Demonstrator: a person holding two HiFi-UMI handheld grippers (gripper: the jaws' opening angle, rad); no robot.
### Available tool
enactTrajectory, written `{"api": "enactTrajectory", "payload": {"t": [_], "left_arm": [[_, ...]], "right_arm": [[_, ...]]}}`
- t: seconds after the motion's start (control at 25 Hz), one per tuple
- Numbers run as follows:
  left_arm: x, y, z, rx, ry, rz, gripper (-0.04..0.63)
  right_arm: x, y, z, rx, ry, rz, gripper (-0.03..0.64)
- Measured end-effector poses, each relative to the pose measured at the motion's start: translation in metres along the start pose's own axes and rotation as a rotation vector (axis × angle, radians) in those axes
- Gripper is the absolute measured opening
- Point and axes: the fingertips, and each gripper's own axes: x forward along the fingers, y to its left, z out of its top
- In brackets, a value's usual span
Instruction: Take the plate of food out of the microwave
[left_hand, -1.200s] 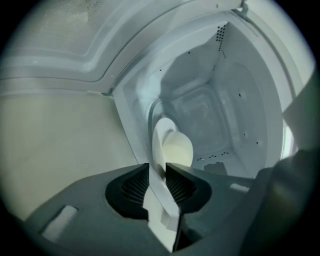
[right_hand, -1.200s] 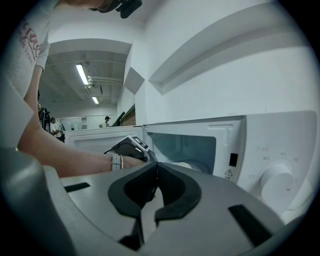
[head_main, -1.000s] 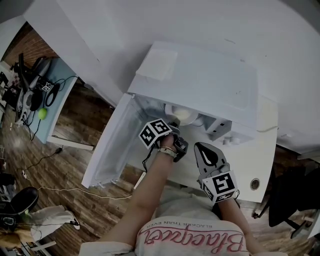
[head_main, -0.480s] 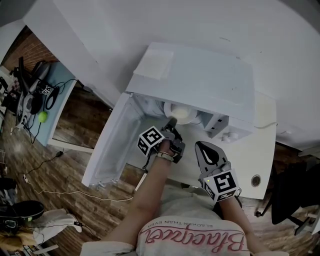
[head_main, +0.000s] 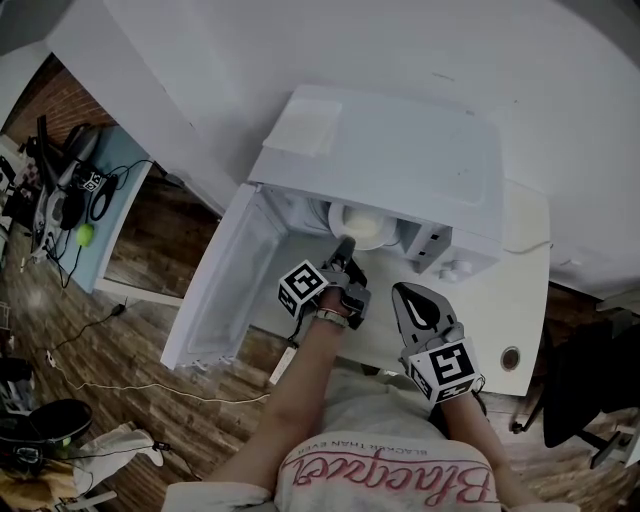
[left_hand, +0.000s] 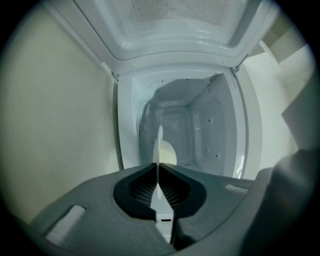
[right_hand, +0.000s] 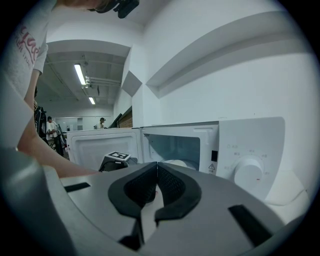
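Observation:
The white microwave (head_main: 400, 160) stands on a white table (head_main: 505, 310) with its door (head_main: 225, 290) swung open to the left. A white plate (head_main: 362, 225) with pale food sits in the cavity. My left gripper (head_main: 345, 248) reaches into the opening and is shut on the plate's near rim. In the left gripper view the plate (left_hand: 159, 142) shows edge-on as a thin white line between the pads of the left gripper (left_hand: 158, 166), with the food (left_hand: 169, 154) beside it. My right gripper (head_main: 418, 308) hangs shut and empty before the control panel. The right gripper view shows that gripper (right_hand: 156, 165) and the plate (right_hand: 176, 163).
A flat white pad (head_main: 308, 130) lies on the microwave's top. Its knobs (head_main: 455, 270) face the right gripper. A cable hole (head_main: 511, 358) is in the table at the right, with a black chair (head_main: 590, 390) beyond. At the left are wooden floor, cables and a cluttered desk (head_main: 75, 190).
The left hand has rolled, turning its marker cube, and has drawn slightly toward me, with the jaws on the plate's rim. The right gripper has stayed in place.

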Motion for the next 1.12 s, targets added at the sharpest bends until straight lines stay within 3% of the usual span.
{"api": "enactTrajectory", "payload": {"t": [1.12], "left_arm": [[-0.080, -0.013, -0.046, 0.003, -0.084, 0.000, 0.017]], "right_arm": [[-0.065, 0.032, -0.011, -0.028, -0.049, 0.100, 0.011]]}}
